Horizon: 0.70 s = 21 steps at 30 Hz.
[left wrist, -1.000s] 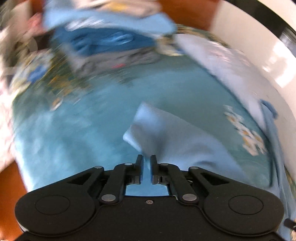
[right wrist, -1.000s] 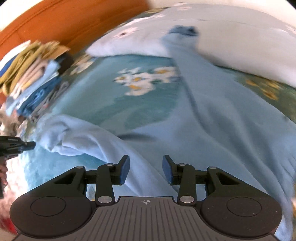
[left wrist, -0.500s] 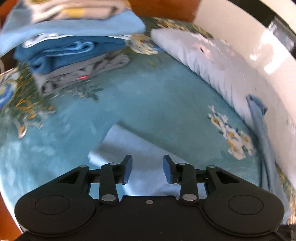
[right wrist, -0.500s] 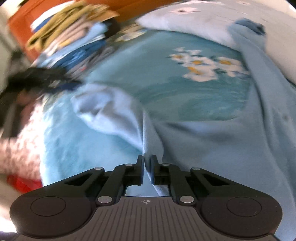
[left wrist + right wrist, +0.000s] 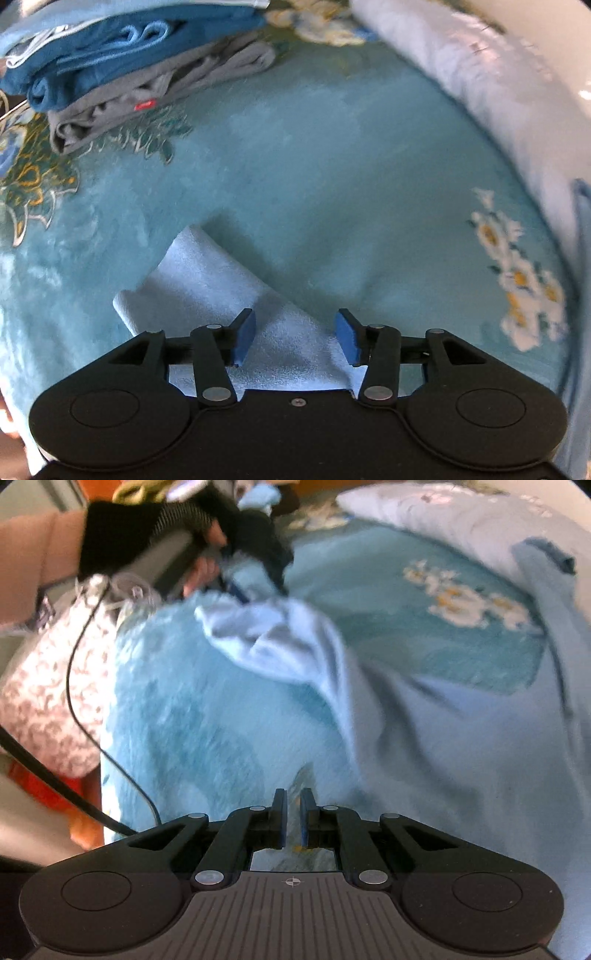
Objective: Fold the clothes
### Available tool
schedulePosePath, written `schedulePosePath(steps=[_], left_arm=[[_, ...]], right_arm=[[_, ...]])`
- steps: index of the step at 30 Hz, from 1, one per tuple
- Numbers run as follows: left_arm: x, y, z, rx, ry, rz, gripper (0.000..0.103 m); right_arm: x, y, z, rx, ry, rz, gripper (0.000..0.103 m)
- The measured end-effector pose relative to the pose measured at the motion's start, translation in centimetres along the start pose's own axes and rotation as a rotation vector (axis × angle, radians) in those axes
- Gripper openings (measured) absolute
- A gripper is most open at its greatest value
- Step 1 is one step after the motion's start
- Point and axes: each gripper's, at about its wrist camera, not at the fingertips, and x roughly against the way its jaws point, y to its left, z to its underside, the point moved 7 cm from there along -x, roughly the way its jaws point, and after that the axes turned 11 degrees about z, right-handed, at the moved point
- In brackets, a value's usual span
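Observation:
A light blue garment lies spread over the teal blanket. In the left wrist view its sleeve end rests flat on the blanket. My left gripper hovers just above the sleeve end, its jaws opening, and the blue pads do not press the cloth. My right gripper is shut, with a thin fold of the garment's edge pinched between its fingers. In the right wrist view a gloved hand holds the left gripper over the bunched sleeve.
A stack of folded clothes, blue over grey, stands at the back left of the bed. A pale pillow runs along the right side. A black cable hangs beside pink patterned fabric at the bed's left edge.
My left gripper opened and let go of the sleeve, which now lies on the blanket, and moved nearer the stack. My right gripper shut on the garment's edge and rolled.

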Motion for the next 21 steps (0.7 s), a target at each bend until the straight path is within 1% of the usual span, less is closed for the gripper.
schedulePosePath(steps=[3, 6, 7, 8, 9, 10, 12, 14, 15, 17, 19, 21], left_arm=[[-0.8, -0.7, 0.1, -0.045, 0.030, -0.065, 0.046], [-1.4, -0.9, 0.1, -0.038, 0.041, -0.107, 0.044], [-1.5, -0.9, 0.1, -0.039, 0.036, -0.114, 0.033], [-1.6, -1.0, 0.0, -0.044, 0.028, -0.115, 0.017], [-1.5, -0.9, 0.0, -0.043, 0.021, -0.111, 0.010], [-1.4, -0.7, 0.0, -0.029, 0.016, -0.097, 0.000], [-0.4, -0.3, 0.1, 0.008, -0.006, -0.044, 0.000], [1.8, 0.2, 0.3, 0.031, -0.054, 0.036, 0.000], [3.3, 0.5, 0.4, 0.030, -0.085, 0.072, 0.000], [6.6, 1.5, 1.1, -0.004, -0.150, 0.114, 0.000], [9.3, 3.1, 2.7, -0.035, -0.167, 0.102, 0.000], [11.0, 5.6, 4.8, -0.053, -0.165, 0.075, 0.000]], right_arm=[[1.1, -1.3, -1.2, -0.035, -0.059, 0.021, 0.006], [1.1, -2.7, -1.8, -0.068, -0.079, 0.048, 0.006], [1.0, -3.2, -1.9, -0.077, -0.079, 0.058, 0.006], [0.8, -3.5, -1.9, -0.083, -0.078, 0.068, 0.006], [0.5, -3.9, -1.9, -0.088, -0.078, 0.078, 0.006], [0.3, -4.2, -1.9, -0.097, -0.077, 0.081, 0.006], [0.0, -4.7, -1.9, -0.119, -0.078, 0.087, 0.006], [-0.1, -5.3, -1.8, -0.140, -0.075, 0.085, 0.007], [-0.2, -5.5, -1.7, -0.150, -0.072, 0.083, 0.007], [-0.5, -5.8, -1.3, -0.157, -0.057, 0.076, 0.007], [-0.9, -5.8, -0.8, -0.154, -0.033, 0.074, 0.007], [-1.3, -5.5, -0.3, -0.156, -0.006, 0.066, 0.007]])
